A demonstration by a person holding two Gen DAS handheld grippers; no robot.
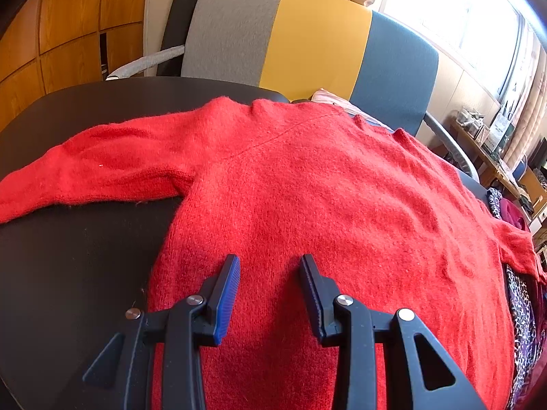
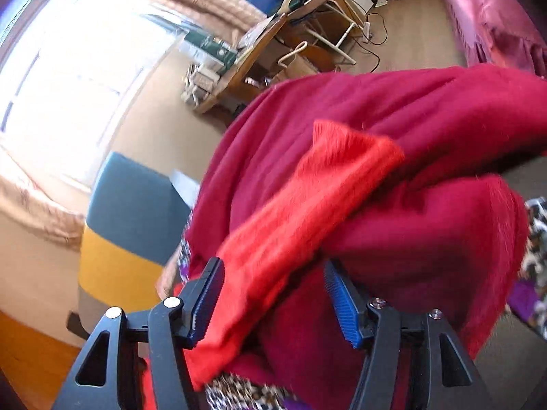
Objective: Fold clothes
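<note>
Sweater [image 1: 307, 188] spread flat on table [image 1: 85, 256]; chair [image 1: 307, 41] positioned behind table; garment pile [image 1: 519, 307] located right of sweater.

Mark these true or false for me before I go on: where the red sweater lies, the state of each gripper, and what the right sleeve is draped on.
1. The red sweater lies spread on the dark table. True.
2. The left gripper is shut on the hem. False: it is open above the sweater body.
3. The right gripper is open around the sleeve. True.
4. That sleeve rests on a blue towel. False: it lies over a maroon garment.
</note>
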